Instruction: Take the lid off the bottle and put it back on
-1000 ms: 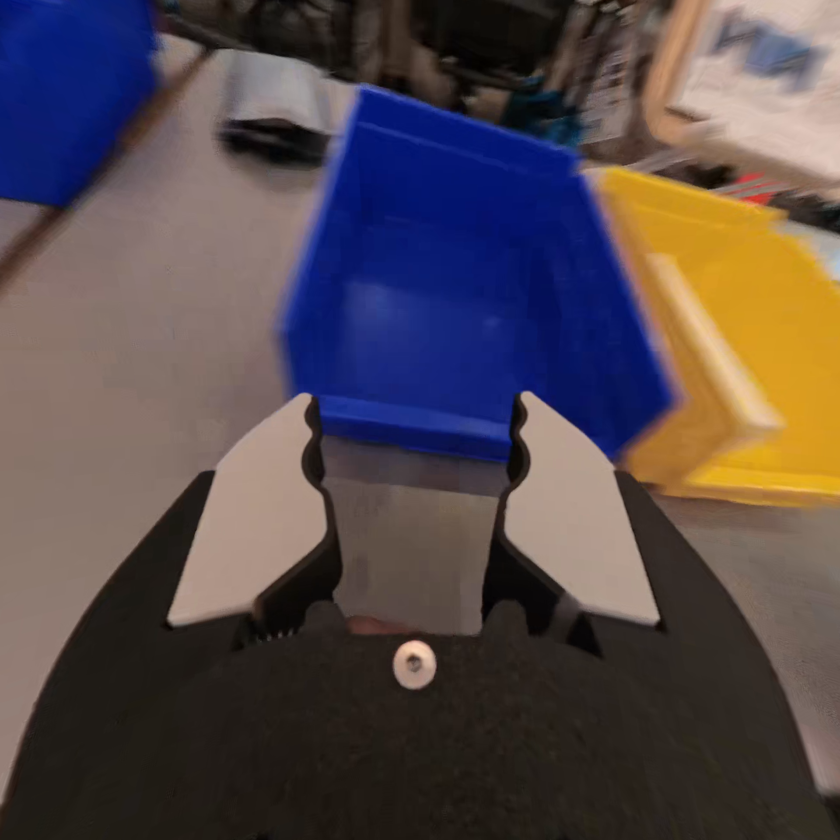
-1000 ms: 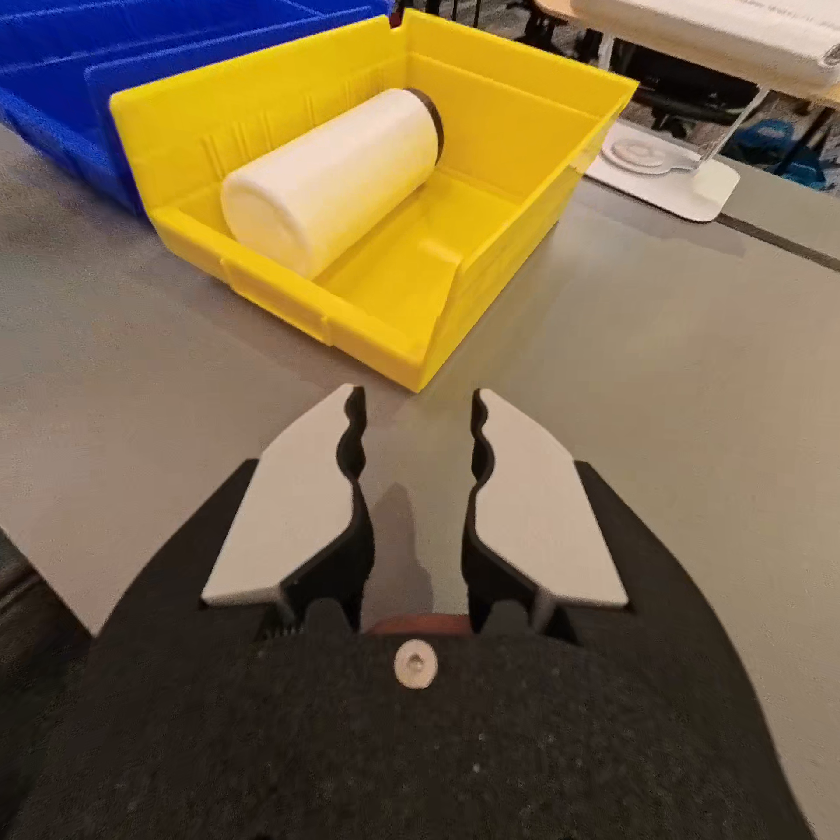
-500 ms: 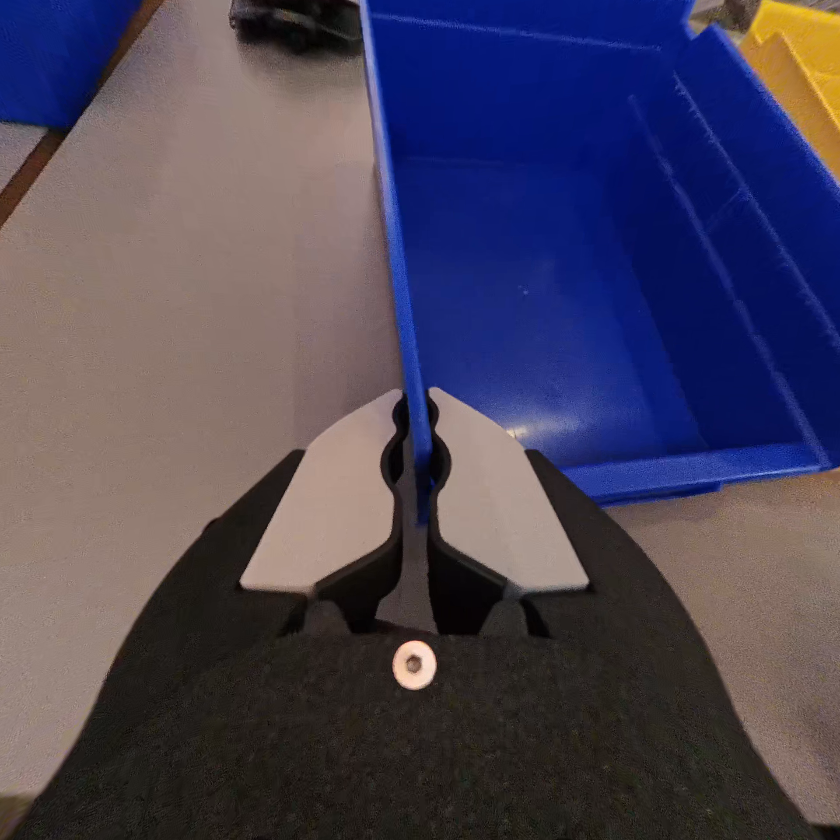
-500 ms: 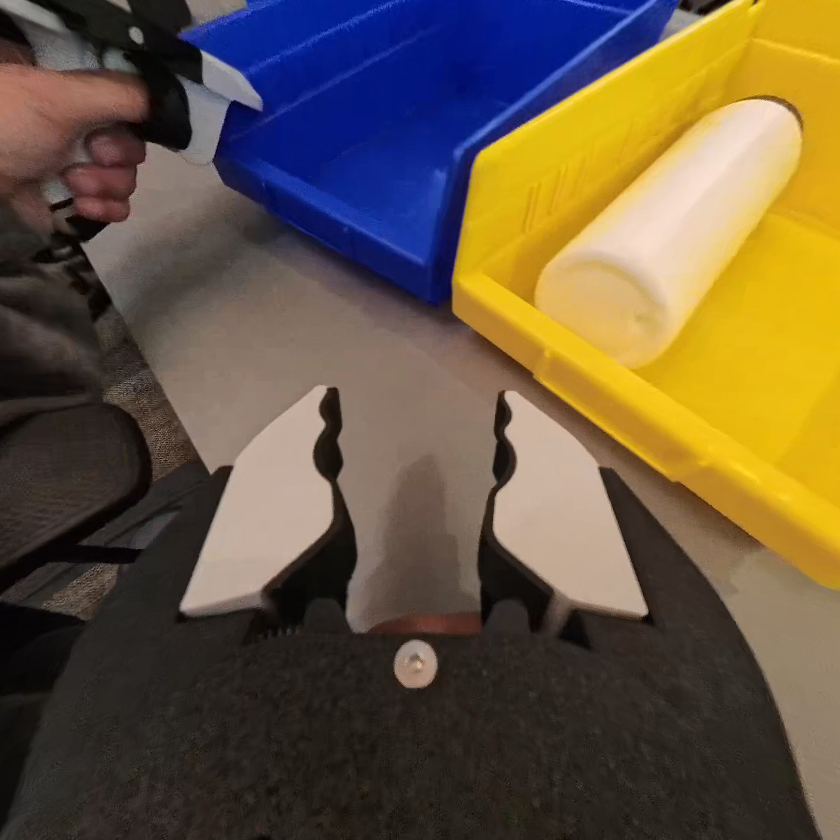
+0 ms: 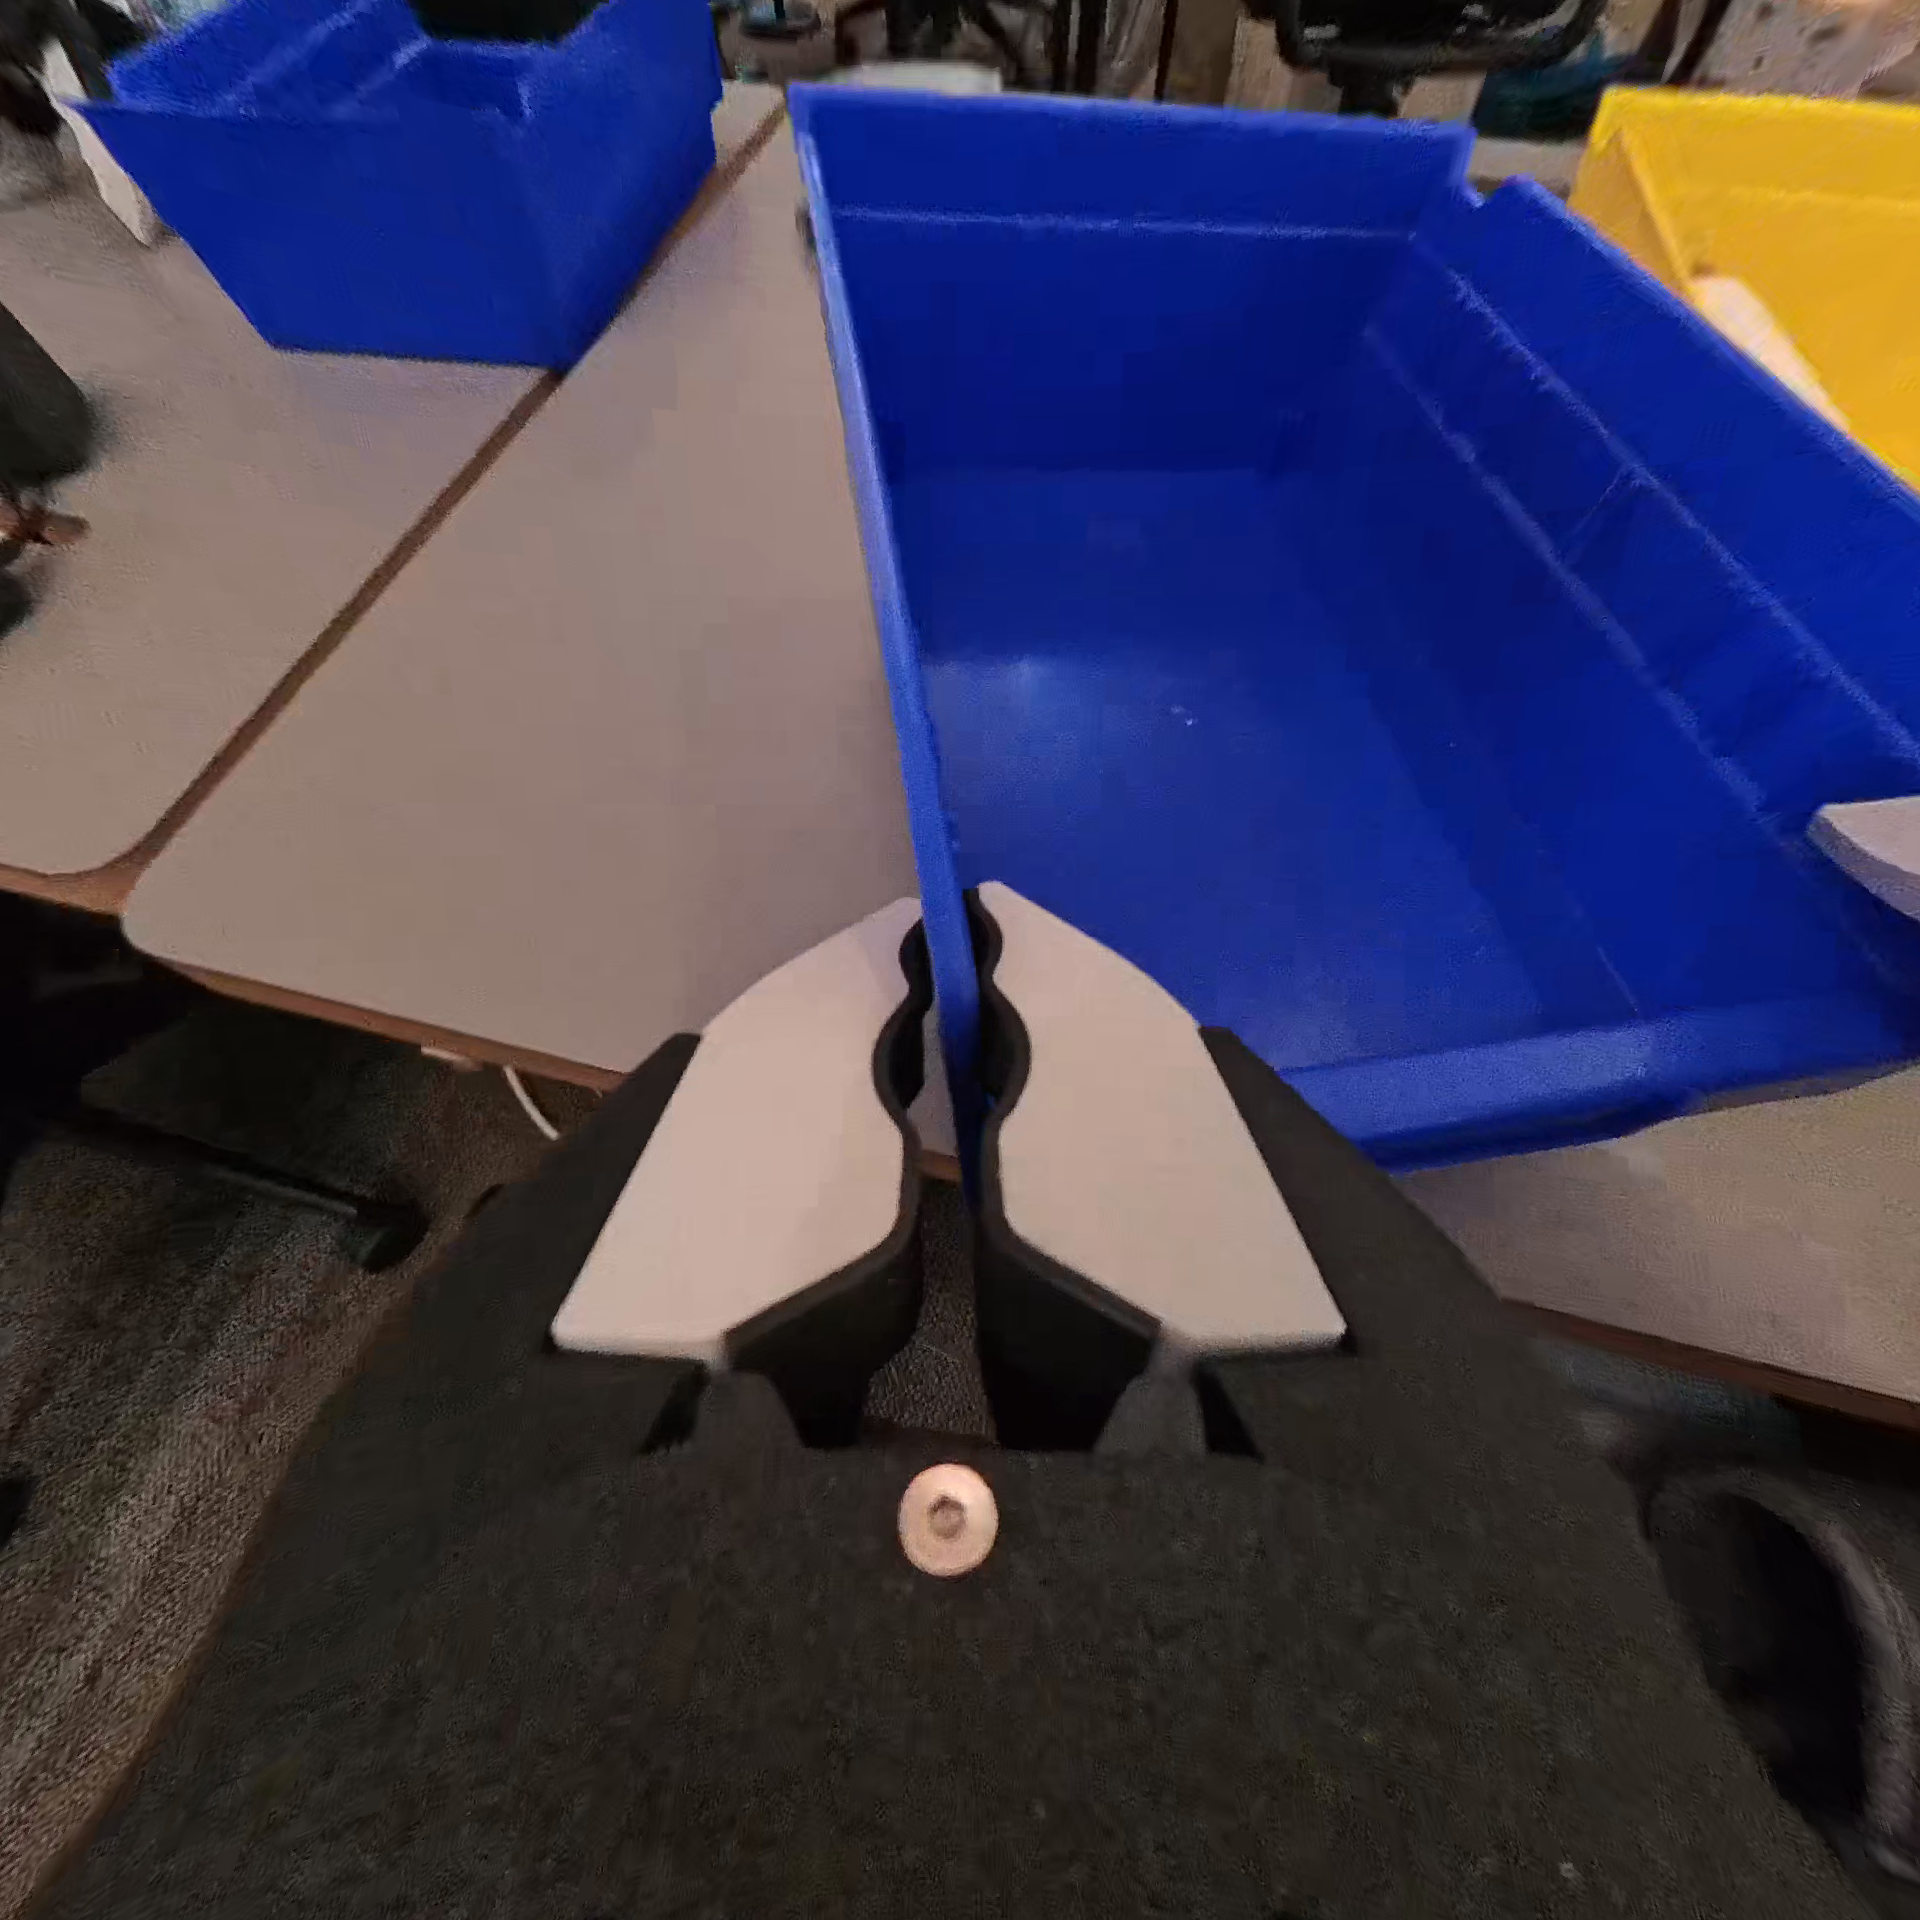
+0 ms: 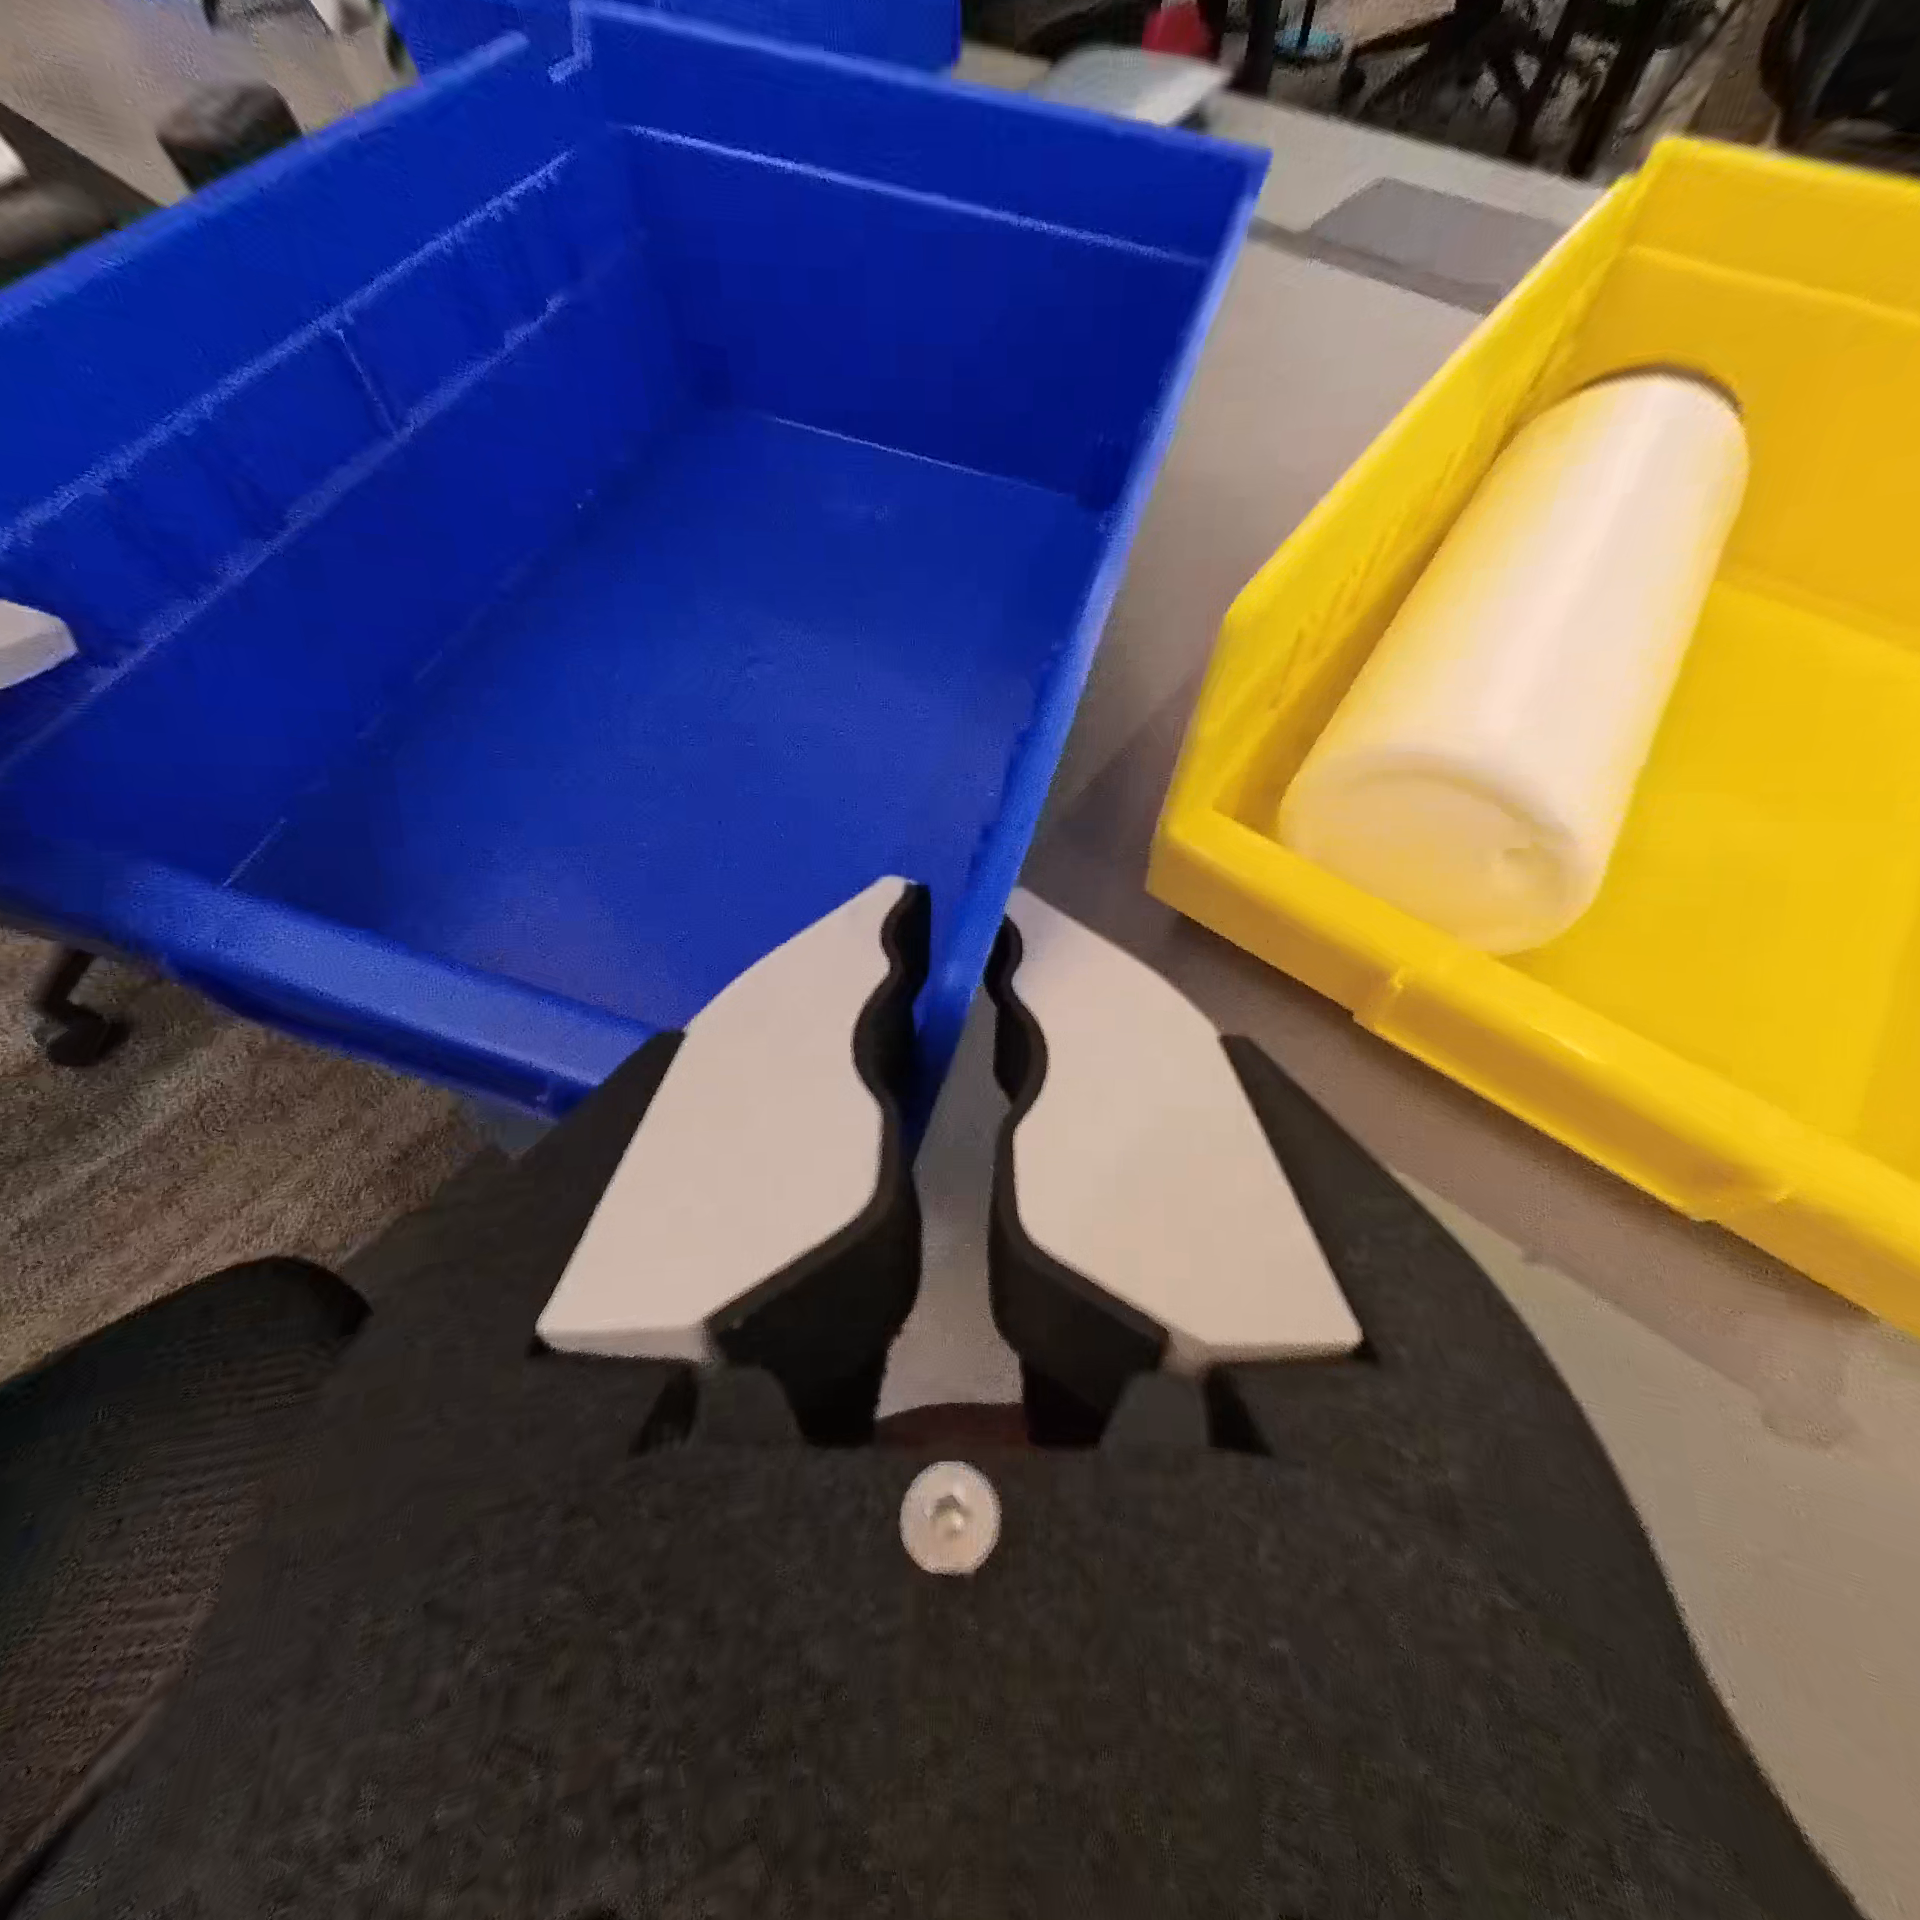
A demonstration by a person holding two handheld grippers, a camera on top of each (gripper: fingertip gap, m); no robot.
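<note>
A white bottle [image 6: 1538,665] lies on its side in a yellow bin [image 6: 1558,1049], its dark lid [image 6: 1688,376] at the far end against the bin's wall. An empty blue bin [image 5: 1143,343] stands left of it on the grey table. My left gripper [image 5: 951,904] is shut on the blue bin's left wall near its front corner. My right gripper [image 6: 961,914] is shut on the right wall of the blue bin [image 6: 883,312]. Each view shows the other gripper's fingertip at its edge. Neither gripper touches the bottle.
The blue bin's front end reaches past the table's front edge [image 5: 520,1060], above grey carpet [image 5: 156,1351]. A second blue bin [image 5: 416,208] stands at the back left on an adjoining table. The yellow bin's corner [image 5: 1766,208] shows at the right.
My right gripper has swung left from the bare table in front of the yellow bin and closed on the blue bin's right wall. My left gripper shut on the left wall and stays there.
</note>
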